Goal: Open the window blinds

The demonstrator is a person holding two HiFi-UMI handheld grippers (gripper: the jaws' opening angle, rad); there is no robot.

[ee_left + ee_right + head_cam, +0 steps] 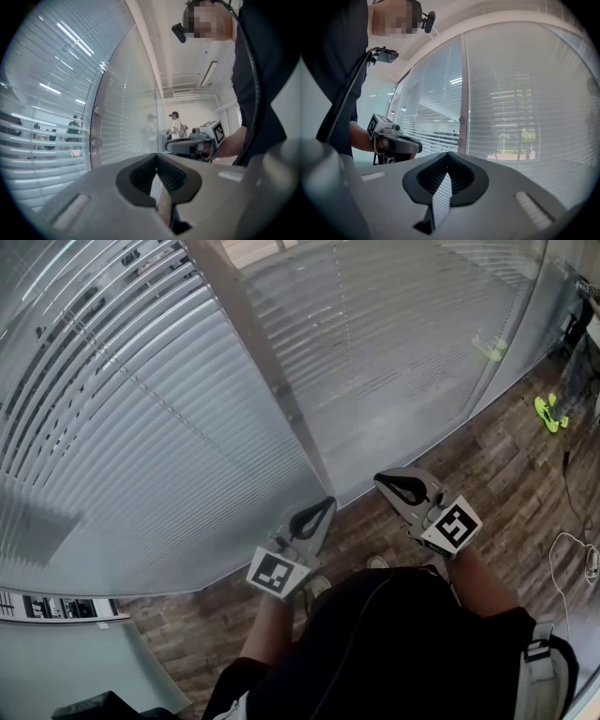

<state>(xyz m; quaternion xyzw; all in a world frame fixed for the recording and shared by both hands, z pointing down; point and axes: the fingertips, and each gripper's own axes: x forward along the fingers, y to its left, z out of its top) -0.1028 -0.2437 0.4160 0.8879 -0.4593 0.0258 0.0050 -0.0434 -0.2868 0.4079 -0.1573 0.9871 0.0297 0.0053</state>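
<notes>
glass walls close off this office corner, and behind the panes hang the pale horizontal slatted window blinds, let down over the full height on both sides of a grey metal post. brown wood-look floor lies below. the slats are tilted enough that lights and furniture show through at the upper left of the head view, yet they are not drawn up. that fits blinds only partly turned, or blinds already turned as far as wanted; which one cannot be told.

the left gripper and the right gripper hang side by side at lower centre, level and well short of the glass. each has its fingers pressed together with nothing between them.

with fingers shut like this, neither gripper could likely take hold of a small control, and pushed forward the tips would only knock the pane or skid off. the small round knobs on the post look smooth, so a grip could slip, and a turn the wrong way would shut the slats further.

only the left gripper view shows those knobs one above the other, plus two people standing far off. the right gripper view shows one such knob and green trees through the right-hand slats. the head view shows none of this, but it alone gives the floor, the yellow-green things lying at right, and both grippers together.
</notes>
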